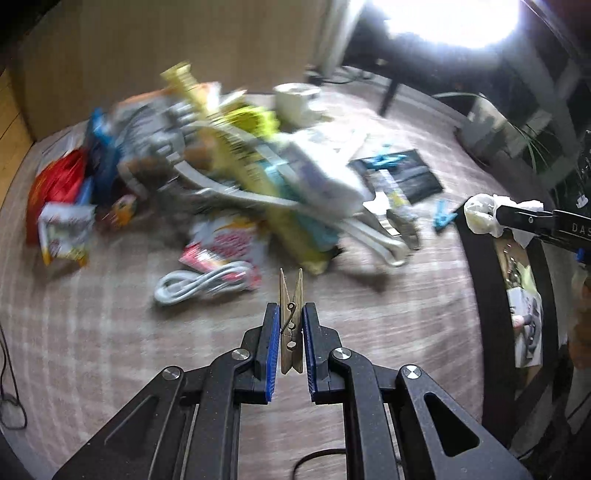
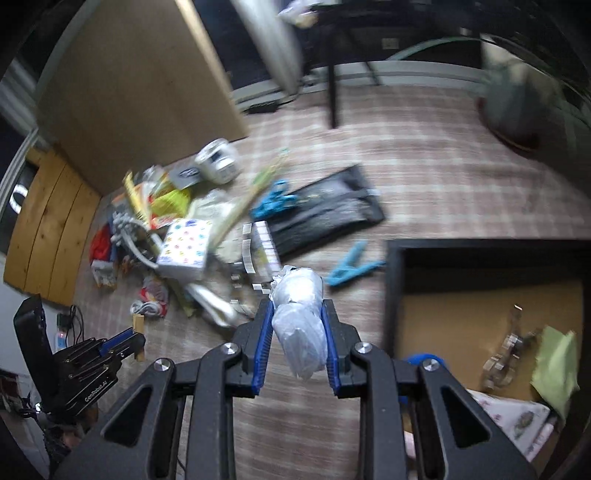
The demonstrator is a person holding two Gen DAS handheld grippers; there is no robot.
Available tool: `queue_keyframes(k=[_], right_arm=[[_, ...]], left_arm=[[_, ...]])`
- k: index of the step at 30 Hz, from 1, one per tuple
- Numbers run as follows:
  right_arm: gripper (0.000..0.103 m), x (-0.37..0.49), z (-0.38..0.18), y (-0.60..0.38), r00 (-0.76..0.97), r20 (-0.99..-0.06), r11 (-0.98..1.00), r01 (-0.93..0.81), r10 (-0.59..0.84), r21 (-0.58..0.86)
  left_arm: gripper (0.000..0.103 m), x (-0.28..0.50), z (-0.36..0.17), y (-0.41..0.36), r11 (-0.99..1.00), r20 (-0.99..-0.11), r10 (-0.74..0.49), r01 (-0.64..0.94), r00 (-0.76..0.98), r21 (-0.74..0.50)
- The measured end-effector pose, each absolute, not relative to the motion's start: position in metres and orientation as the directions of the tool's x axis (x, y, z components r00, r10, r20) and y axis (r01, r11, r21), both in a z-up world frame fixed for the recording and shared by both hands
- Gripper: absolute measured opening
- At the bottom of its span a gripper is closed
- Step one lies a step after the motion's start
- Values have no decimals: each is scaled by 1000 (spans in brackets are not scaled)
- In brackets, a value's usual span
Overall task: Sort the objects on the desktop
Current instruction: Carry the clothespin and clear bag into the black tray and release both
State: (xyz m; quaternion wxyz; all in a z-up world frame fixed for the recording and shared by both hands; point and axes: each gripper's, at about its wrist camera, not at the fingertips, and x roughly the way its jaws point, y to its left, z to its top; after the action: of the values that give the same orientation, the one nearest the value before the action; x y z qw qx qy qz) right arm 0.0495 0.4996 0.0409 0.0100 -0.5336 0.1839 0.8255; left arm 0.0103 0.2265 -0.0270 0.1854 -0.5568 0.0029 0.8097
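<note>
— Between the left gripper's [image 1: 291,314] blue pads, what's pinched?
— A wooden clothespin [image 1: 291,321], upright, above the plaid cloth [image 1: 92,332], with the blurred clutter pile [image 1: 221,158] beyond.
— And the right gripper [image 2: 298,308]?
— Clamped on a crumpled white plastic bag [image 2: 301,321], just beside the black-framed box [image 2: 393,295]; a blue clip [image 2: 351,264] lies ahead.

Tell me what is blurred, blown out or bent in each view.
Left wrist view: pile motion-smeared, window blown out, left tongs and wooden clothespin sharp. Right wrist view: background smeared, fisheye bends the black box, right tongs with plastic bag sharp.
</note>
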Motion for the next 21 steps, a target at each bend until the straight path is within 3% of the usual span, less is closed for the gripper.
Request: queue_keyframes(k=[9, 21], right_arm=[[25, 109, 46, 585, -458, -887, -862, -428, -53, 273], [25, 173, 41, 657, -435, -897, -766, -603, 82, 223]], left_arm=[[12, 11, 18, 344, -840, -891, 385, -490, -239, -232], [12, 41, 30, 464, -695, -899, 409, -691, -154, -198]])
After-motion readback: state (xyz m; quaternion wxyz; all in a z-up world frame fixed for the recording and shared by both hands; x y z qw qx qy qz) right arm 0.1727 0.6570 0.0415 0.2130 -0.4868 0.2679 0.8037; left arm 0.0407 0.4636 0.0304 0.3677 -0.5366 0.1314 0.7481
